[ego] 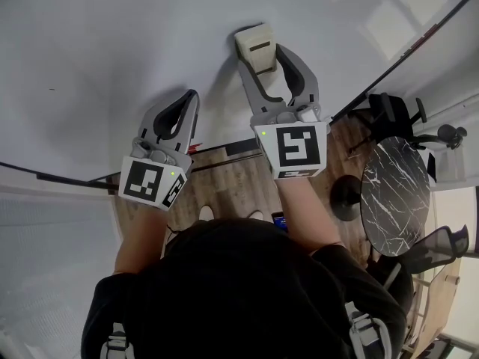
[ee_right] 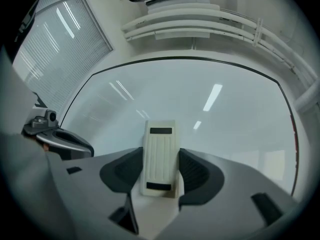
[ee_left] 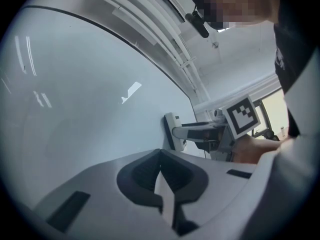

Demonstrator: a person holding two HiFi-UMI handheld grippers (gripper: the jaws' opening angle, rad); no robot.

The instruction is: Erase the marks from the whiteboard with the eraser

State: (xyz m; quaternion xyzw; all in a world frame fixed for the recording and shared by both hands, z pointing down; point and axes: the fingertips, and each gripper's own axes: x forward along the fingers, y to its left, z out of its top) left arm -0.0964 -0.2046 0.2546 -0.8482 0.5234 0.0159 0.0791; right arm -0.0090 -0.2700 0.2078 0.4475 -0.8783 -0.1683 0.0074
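Note:
The whiteboard point(ego: 112, 43) fills the upper head view and looks almost blank, with one tiny dark speck point(ego: 52, 90) at the left. My right gripper point(ego: 263, 58) is shut on the cream eraser point(ego: 257, 48), whose flat side lies against the board. In the right gripper view the ribbed eraser point(ee_right: 160, 156) stands upright between the jaws in front of the whiteboard point(ee_right: 210, 109). My left gripper point(ego: 191, 99) is shut and empty, lower left of the eraser, close to the board. From the left gripper view point(ee_left: 160, 156), the eraser point(ee_left: 171, 130) shows edge-on against the whiteboard point(ee_left: 75, 109).
The board's black frame edge point(ego: 224, 146) runs below the grippers, with wooden floor point(ego: 224, 185) under it. A round black marble table point(ego: 395, 197) and black chairs point(ego: 389, 111) stand to the right. Window blinds point(ee_right: 60, 39) lie left of the board.

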